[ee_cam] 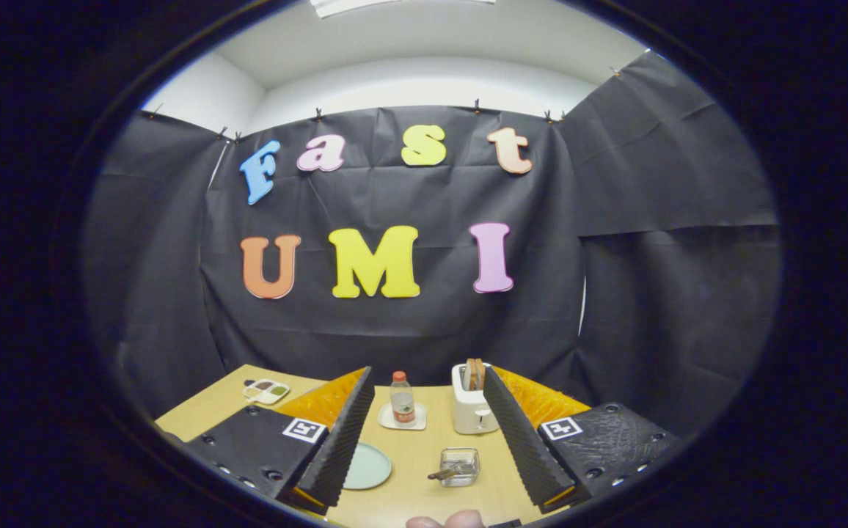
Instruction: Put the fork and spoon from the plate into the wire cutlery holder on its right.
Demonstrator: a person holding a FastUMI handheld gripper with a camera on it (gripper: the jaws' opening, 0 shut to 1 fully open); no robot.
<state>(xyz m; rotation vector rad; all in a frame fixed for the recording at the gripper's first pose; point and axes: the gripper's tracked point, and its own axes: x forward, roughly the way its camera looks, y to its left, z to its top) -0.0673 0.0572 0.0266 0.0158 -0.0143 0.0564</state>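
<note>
Cutlery, a dark-handled piece or two (444,472), already lies in the small square wire cutlery holder (459,466) near the wooden table's (424,493) front edge. Round pale-green plate (367,466) just left of it looks bare. Gripper (425,480) held above, fingers spread wide, gripping nothing. Judged: placing done or nearly so. Next move: confirm both pieces are in, then withdraw. Clear bottle (402,399) and white toaster (472,402) stand toward the back edge.

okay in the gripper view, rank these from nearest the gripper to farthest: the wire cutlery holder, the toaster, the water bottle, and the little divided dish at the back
The gripper is open, holding nothing.
1. Wire cutlery holder: between the fingers, cutlery handles sticking out.
2. Toaster and water bottle: beyond the fingers, side by side; too close to call.
3. Divided dish: far corner, beyond the left finger.
</note>
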